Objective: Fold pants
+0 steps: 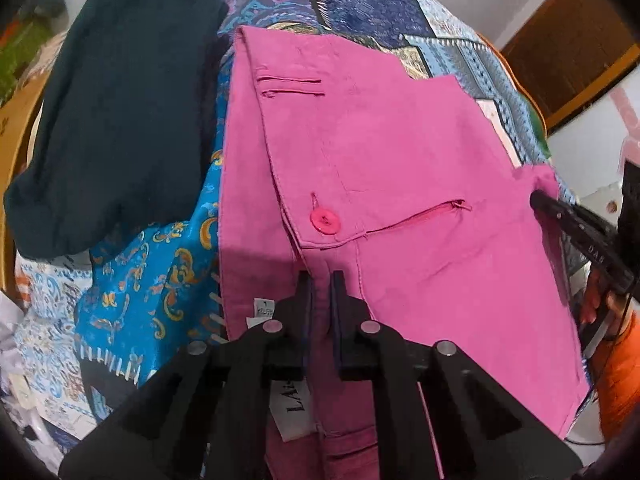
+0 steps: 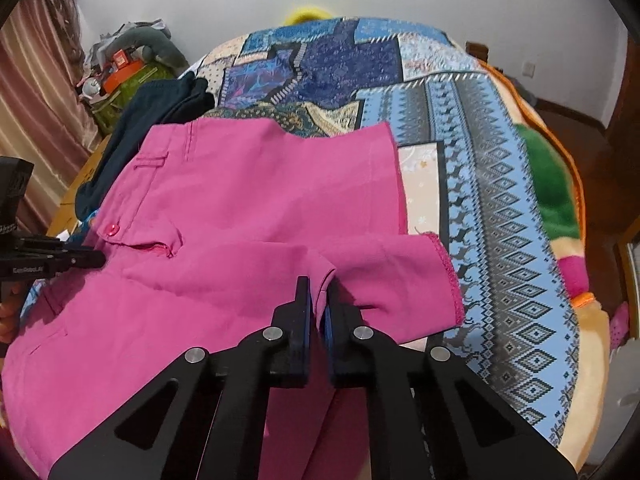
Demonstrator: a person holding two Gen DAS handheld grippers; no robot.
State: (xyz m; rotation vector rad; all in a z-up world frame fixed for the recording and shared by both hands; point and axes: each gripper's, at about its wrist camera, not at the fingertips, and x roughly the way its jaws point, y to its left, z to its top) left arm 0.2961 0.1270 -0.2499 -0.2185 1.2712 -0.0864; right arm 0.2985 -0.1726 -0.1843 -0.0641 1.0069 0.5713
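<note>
Left wrist view: the left claw (image 1: 320, 280) is closed on the near waistband edge of the pink cotton pants (image 1: 400, 160), beside the white sewn-in label (image 1: 292, 404). The pants lie on the bed covered by a blue patchwork quilt (image 1: 360, 4), with the pink round button (image 1: 325, 221) and zipper fly just beyond the claw. A dark navy folded garment (image 1: 120, 112) lies to the left, apart from the pants. The right claw (image 1: 538, 198) meets the pants at their right edge.

Right wrist view: the right claw (image 2: 318, 284) is closed on a raised pinch of pink fabric near the hemmed leg end (image 2: 450, 276). The pants' long axis runs left to right between the two claws; the left claw (image 2: 100, 258) holds the waist end at the left. Judgement: the coming fold turns on bringing one end across that axis; each claw already holds its own end.
</note>
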